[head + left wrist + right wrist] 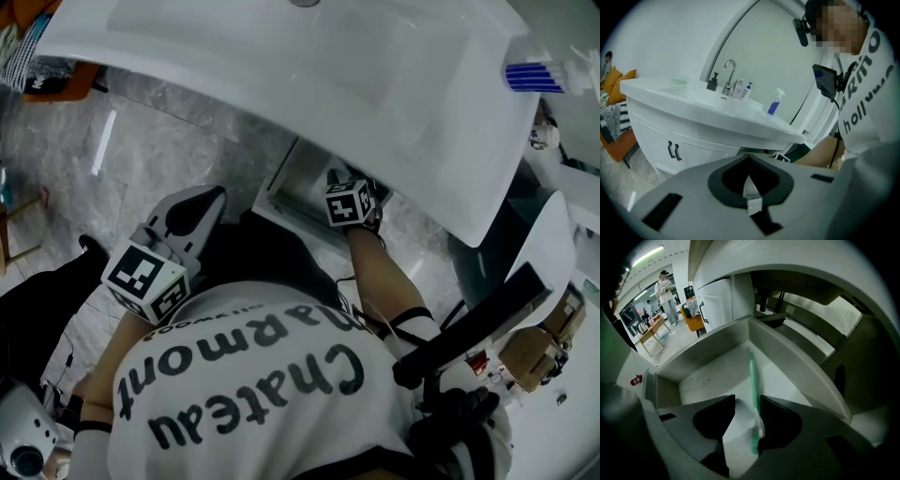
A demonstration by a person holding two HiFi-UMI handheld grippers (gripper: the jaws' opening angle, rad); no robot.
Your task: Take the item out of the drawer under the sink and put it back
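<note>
The drawer (291, 192) under the white sink (309, 84) stands pulled out. A green toothbrush (752, 376) lies lengthwise on the drawer's pale floor (712, 376). My right gripper (747, 399) reaches into the drawer and is open. The toothbrush's near end lies between its jaws, close against the right one. In the head view only that gripper's marker cube (349, 202) shows at the drawer's edge; the jaws are hidden under the sink. My left gripper (202, 202) is held out in front of the cabinet, shut and empty (749, 159).
The cabinet doors with black handles (672, 151) are left of the drawer. A faucet (730, 75), small bottles and a blue-striped spray bottle (774, 102) stand on the sink top. An orange chair (618, 108) is at far left. A person (665, 294) stands far off.
</note>
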